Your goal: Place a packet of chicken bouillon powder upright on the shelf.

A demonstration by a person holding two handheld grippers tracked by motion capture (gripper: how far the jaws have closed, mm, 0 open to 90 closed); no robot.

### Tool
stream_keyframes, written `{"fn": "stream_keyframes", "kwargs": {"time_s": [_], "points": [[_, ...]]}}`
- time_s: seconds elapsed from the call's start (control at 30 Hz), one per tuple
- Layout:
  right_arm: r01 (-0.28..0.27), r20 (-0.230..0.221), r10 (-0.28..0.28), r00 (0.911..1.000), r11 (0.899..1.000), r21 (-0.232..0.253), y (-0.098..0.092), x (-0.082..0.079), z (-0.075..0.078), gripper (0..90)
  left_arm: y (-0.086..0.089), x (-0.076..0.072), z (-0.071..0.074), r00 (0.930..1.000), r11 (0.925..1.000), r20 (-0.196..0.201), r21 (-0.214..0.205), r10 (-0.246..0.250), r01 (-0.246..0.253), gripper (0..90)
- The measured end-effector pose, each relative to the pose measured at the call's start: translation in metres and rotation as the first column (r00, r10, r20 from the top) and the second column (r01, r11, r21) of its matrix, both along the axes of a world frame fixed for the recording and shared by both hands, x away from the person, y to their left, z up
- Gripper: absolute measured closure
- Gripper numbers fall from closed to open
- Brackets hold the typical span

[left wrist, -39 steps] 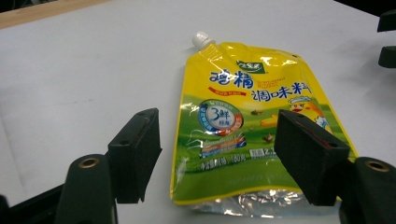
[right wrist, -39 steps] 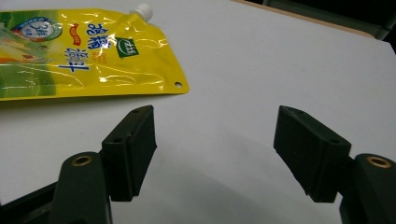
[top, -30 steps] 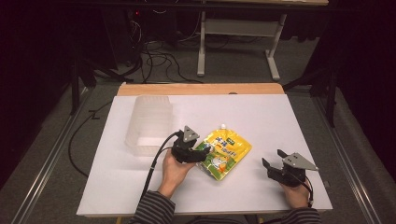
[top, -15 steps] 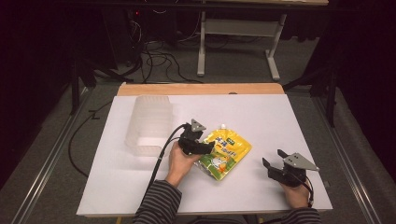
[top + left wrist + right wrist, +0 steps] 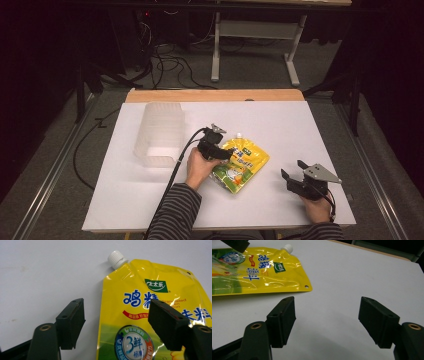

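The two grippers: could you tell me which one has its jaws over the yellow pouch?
The left gripper. Its open jaws straddle the left edge of the yellow pouch below its white cap, while the right gripper sits apart, jaws open over bare table.

A: Pouch [image 5: 242, 162]: yellow, green lower panel, blue lettering, white cap [image 5: 116, 259].
B: Desk [image 5: 280, 120]: white top, wooden far edge. Container [image 5: 159, 133]: translucent, ribbed. Sleeve [image 5: 175, 215]: grey-and-black stripes. Jaws: black.

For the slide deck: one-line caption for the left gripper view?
Open left gripper straddling the left edge of a yellow spouted pouch on the white table.
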State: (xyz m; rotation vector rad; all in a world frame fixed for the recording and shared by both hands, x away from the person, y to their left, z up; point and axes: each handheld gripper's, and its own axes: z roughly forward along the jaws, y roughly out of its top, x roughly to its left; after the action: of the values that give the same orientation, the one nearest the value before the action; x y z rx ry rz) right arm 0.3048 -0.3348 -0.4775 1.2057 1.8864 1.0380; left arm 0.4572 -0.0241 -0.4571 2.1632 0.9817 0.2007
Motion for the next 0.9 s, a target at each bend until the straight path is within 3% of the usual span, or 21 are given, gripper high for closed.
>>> {"fn": "stream_keyframes", "kwargs": {"time_s": [0.1, 0.3, 0.37, 0.4, 0.43, 0.6, 0.63, 0.73, 0.83, 0.9], "points": [[-0.002, -0.001, 0.002, 1.0000, 1.000, 0.001, 0.000, 0.000, 0.000, 30.3, -0.003, 0.003, -0.010, 0.9983, 0.9997, -0.058, 0.024, -0.010, 0.011, 33.5], [0.005, -0.002, -0.005, 1.0000, 1.000, 0.005, 0.000, 0.000, 0.000, 30.4, -0.009, -0.004, -0.009, 0.9970, 0.9961, -0.053, 0.063, -0.057, 0.061, 35.2], [-0.001, 0.004, 0.001, 1.0000, 1.000, -0.003, 0.000, 0.000, 0.000, 30.5, -0.010, -0.006, -0.009, 0.9981, 0.9954, -0.042, 0.082, -0.045, 0.049, 37.2], [-0.001, 0.004, 0.001, 1.0000, 1.000, -0.003, 0.000, 0.000, 0.000, 30.5, -0.010, -0.006, -0.009, 0.9981, 0.9954, -0.042, 0.082, -0.045, 0.049, 43.5], [0.000, 0.001, 0.000, 1.0000, 1.000, -0.001, 0.000, 0.000, 0.000, 30.5, -0.009, -0.007, -0.007, 0.9985, 0.9911, -0.025, 0.123, -0.048, 0.051, 49.2], [0.009, 0.000, -0.009, 1.0000, 1.000, 0.006, 0.000, 0.000, 0.000, 30.6, -0.007, -0.008, -0.004, 0.9961, 0.9901, -0.060, 0.121, -0.064, 0.071, 76.8], [0.010, -0.005, -0.010, 0.9999, 1.000, 0.011, -0.001, 0.000, 0.000, 30.6, -0.008, -0.012, -0.003, 0.9949, 0.9856, -0.051, 0.141, -0.087, 0.094, 80.8], [0.010, -0.008, -0.010, 0.9999, 1.000, 0.012, -0.001, 0.001, 0.000, 30.5, -0.010, -0.014, -0.002, 0.9948, 0.9818, -0.039, 0.162, -0.094, 0.099, 88.8], [0.008, -0.008, -0.008, 0.9999, 1.000, 0.009, -0.001, 0.001, 0.000, 30.5, -0.006, -0.013, 0.000, 0.9931, 0.9843, -0.061, 0.140, -0.100, 0.108, 90.0], [0.006, -0.004, -0.006, 1.0000, 1.000, 0.010, -0.002, 0.001, 0.000, 30.5, -0.004, -0.015, 0.003, 0.9931, 0.9860, -0.049, 0.124, -0.106, 0.111, 90.0]]}}
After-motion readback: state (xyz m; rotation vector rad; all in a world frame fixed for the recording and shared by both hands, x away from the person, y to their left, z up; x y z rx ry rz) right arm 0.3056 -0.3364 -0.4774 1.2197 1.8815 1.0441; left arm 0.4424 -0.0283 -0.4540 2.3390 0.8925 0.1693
